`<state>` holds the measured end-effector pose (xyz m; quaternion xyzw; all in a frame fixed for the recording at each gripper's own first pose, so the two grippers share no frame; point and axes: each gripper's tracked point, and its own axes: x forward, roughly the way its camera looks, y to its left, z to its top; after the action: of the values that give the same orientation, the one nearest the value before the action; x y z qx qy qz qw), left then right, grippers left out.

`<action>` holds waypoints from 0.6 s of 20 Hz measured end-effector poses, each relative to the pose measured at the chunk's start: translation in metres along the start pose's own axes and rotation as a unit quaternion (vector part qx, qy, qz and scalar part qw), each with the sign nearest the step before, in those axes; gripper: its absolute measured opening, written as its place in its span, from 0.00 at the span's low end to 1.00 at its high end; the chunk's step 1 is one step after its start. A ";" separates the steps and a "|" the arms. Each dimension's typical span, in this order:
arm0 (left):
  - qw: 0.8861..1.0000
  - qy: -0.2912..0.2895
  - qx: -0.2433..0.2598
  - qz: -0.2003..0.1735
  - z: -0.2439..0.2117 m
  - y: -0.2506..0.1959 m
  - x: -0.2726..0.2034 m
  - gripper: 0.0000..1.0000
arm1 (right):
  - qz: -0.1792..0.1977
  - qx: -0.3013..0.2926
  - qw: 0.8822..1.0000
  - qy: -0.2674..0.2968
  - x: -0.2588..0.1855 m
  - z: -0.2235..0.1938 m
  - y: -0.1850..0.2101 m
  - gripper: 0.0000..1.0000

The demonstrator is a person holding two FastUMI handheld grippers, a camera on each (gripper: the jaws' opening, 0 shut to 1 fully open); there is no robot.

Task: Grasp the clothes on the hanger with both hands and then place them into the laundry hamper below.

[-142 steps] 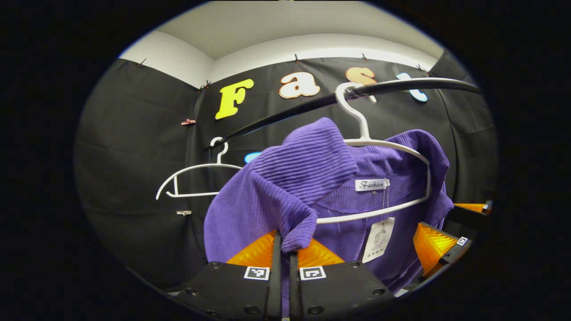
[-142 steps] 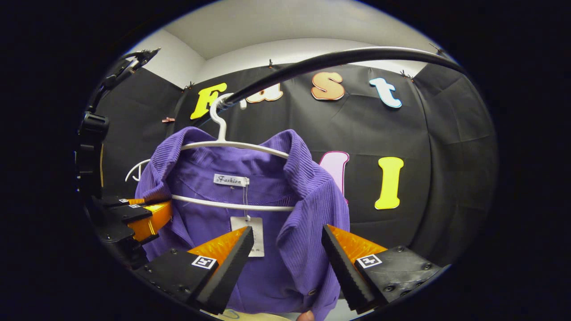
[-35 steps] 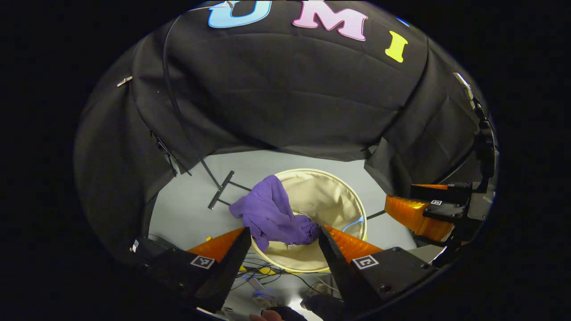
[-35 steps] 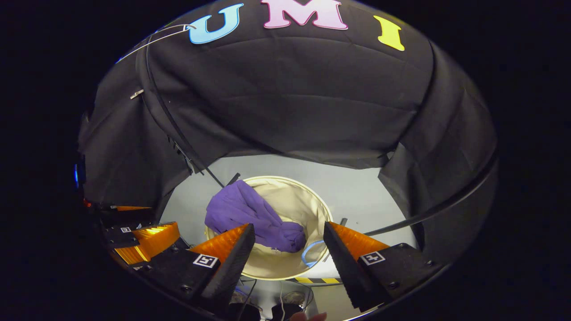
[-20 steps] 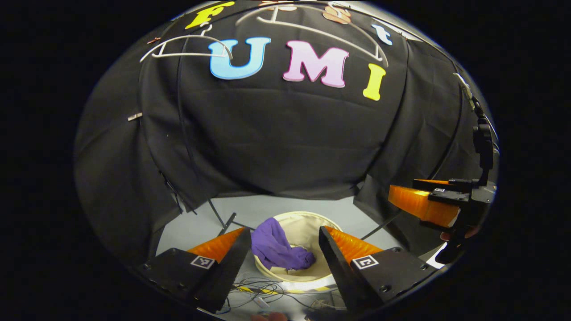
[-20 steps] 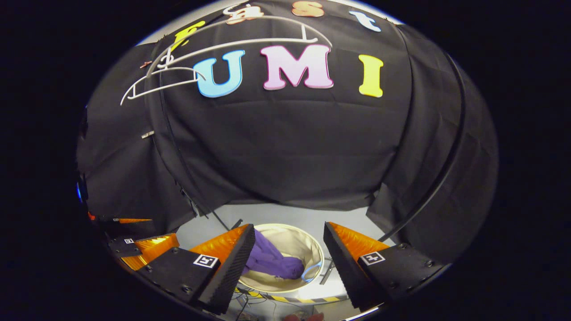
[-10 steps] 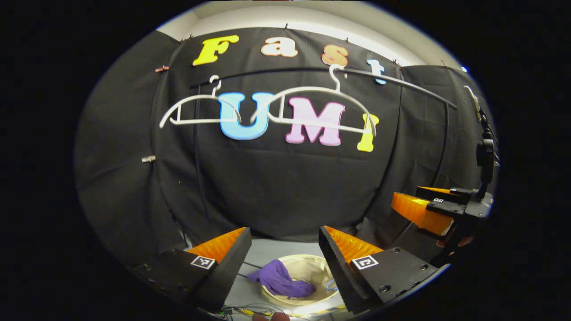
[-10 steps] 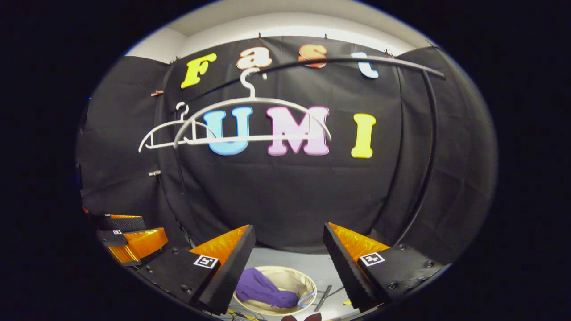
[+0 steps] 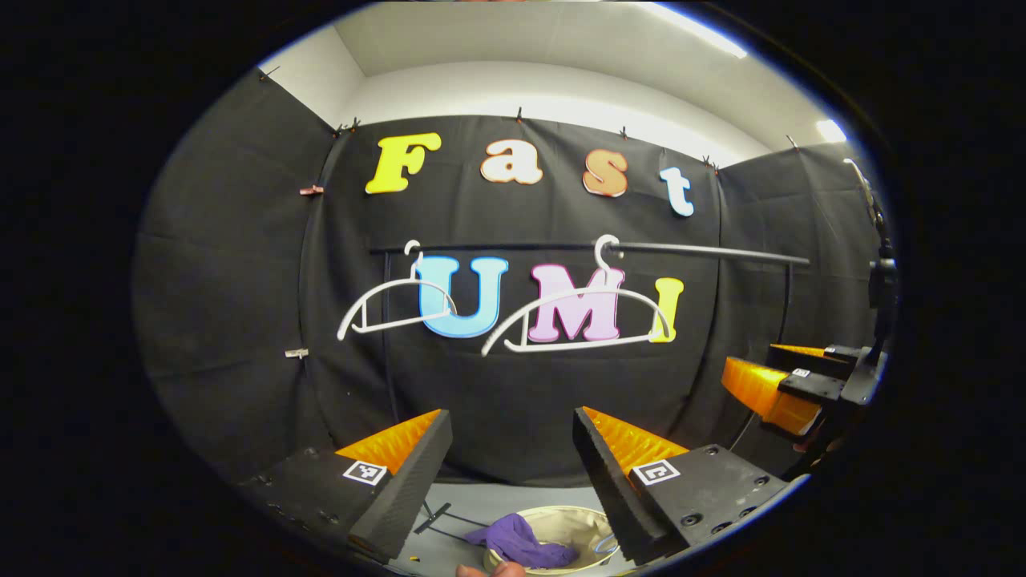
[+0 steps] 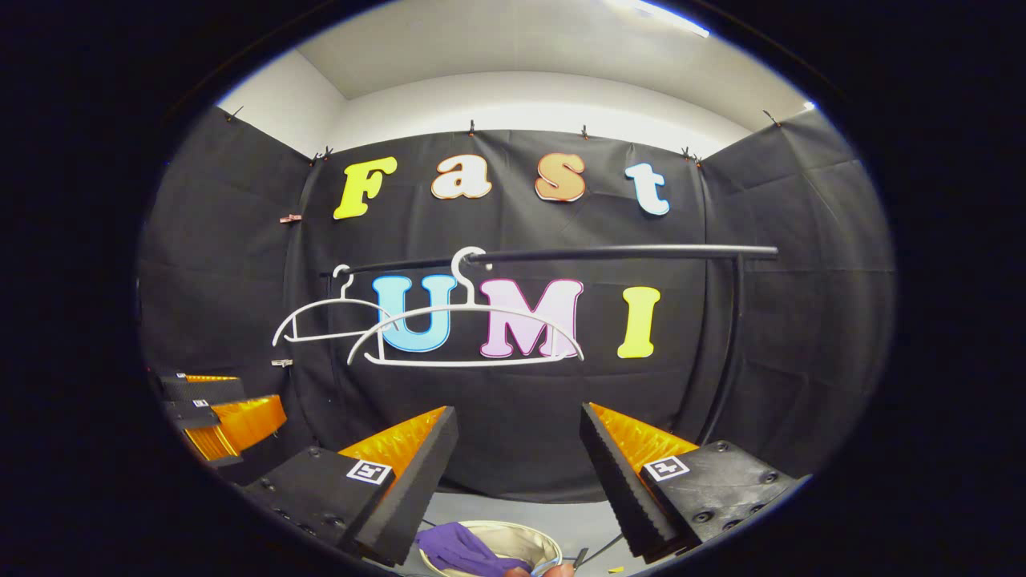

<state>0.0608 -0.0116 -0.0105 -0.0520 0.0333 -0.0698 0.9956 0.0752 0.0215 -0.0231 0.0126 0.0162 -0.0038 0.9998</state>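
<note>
The purple garment (image 9: pixel 521 542) lies in the round cream laundry hamper (image 9: pixel 573 525) on the floor, draped partly over its left rim; in the right gripper view the garment (image 10: pixel 457 546) shows in the hamper (image 10: pixel 521 535) at the bottom edge. Two bare white hangers (image 9: pixel 579 320) (image 9: pixel 393 304) hang on the black rail (image 9: pixel 697 252). My left gripper (image 9: pixel 511 449) is open and holds nothing, raised well above the hamper. My right gripper (image 10: pixel 517 449) is open and holds nothing too; it shows at the right of the left gripper view (image 9: pixel 789 385).
The clothes rail (image 10: pixel 609 253) stands on thin black legs (image 10: pixel 729 344) before the black cloth wall. Grey floor (image 9: pixel 457 533) surrounds the hamper, with a rail foot (image 9: pixel 433 517) on it. A fingertip (image 9: pixel 489 570) shows at the bottom edge.
Both grippers let go of the garment, which dropped into the hamper. Since then both have risen and tilted up, so the hangers and rail have slid lower and the hamper has sunk to the bottom edge.
</note>
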 end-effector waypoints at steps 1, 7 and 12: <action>1.000 -0.011 0.003 0.003 0.010 0.003 -0.007 0.92 | -0.002 -0.002 1.000 -0.002 -0.004 0.005 0.001 0.98; 0.999 -0.044 0.017 0.007 0.041 0.002 -0.028 0.98 | 0.000 0.004 1.000 -0.013 -0.025 0.029 0.014 0.98; 0.999 -0.040 0.035 0.010 0.039 0.004 -0.034 0.93 | 0.006 0.010 1.000 -0.013 -0.030 0.034 0.020 0.98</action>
<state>0.0311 0.0009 0.0301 -0.0194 -0.0089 -0.0590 0.9980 0.0468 0.0404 0.0128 0.0223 0.0034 0.0017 0.9997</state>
